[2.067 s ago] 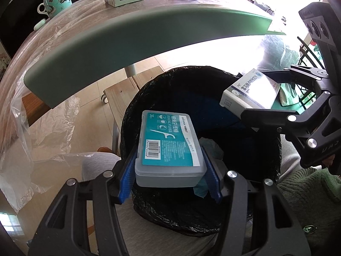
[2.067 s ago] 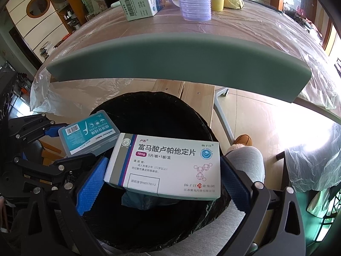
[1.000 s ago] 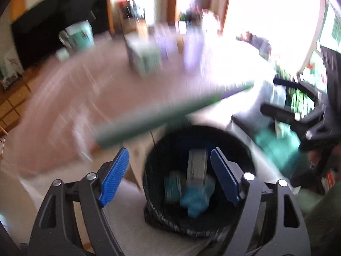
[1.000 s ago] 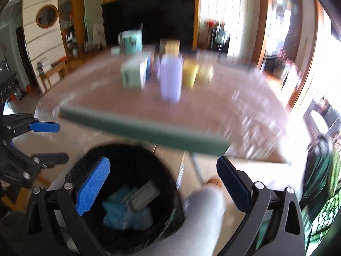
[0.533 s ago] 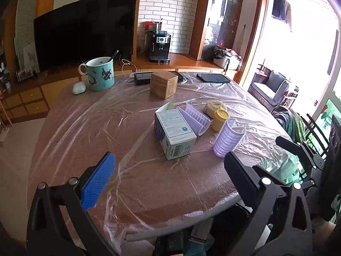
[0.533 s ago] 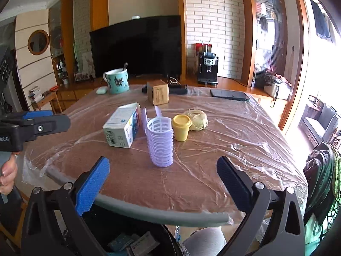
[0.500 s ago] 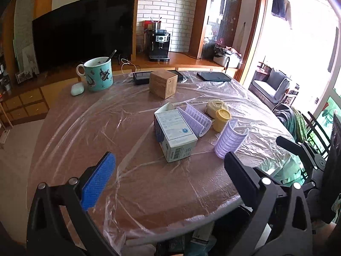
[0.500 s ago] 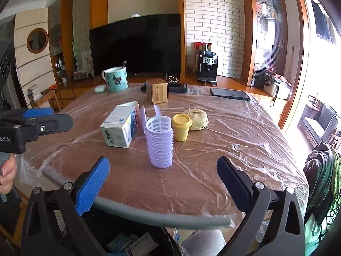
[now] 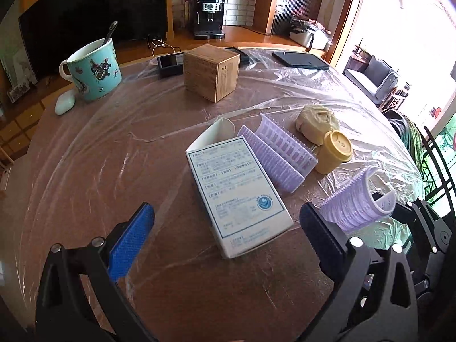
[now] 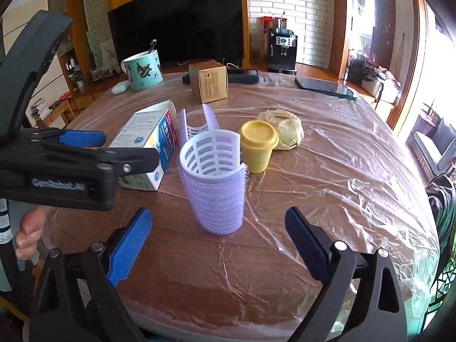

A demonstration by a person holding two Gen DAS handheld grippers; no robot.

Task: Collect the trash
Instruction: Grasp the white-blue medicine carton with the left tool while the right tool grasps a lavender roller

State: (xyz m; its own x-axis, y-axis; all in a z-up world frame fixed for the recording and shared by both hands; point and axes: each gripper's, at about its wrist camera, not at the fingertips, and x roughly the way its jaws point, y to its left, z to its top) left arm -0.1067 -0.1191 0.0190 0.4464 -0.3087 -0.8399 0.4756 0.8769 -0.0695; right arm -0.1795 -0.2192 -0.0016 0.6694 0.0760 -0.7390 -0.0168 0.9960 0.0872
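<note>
Plastic-covered brown worktop [image 9: 85, 171] ahead, we've both fingers apart and empty: left gripper [image 9: 225, 245] straddles the white carton [image 9: 236, 191] lengthwise, right gripper [image 10: 218, 252], its fingers just narrowing, frames the upright lilac mesh roller [image 10: 213, 182].

Behind my brown plastic-covered table [image 10: 327, 154]: white brick wall [image 10: 287, 5], big black TV screen [image 10: 182, 20], black coffee machine [image 10: 282, 50] on a wooden sideboard [image 9: 256, 32], grey sofa [image 9: 376, 78], bright daylight at right.

- 3 lilac plastic hair rollers [image 10: 213, 182]
- 1 white-and-blue cardboard carton [image 9: 238, 192]
- 1 yellow lidded cup [image 10: 258, 146]
- 1 brown cardboard box [image 9: 211, 71]
- 1 turquoise patterned mug [image 9: 92, 71]
</note>
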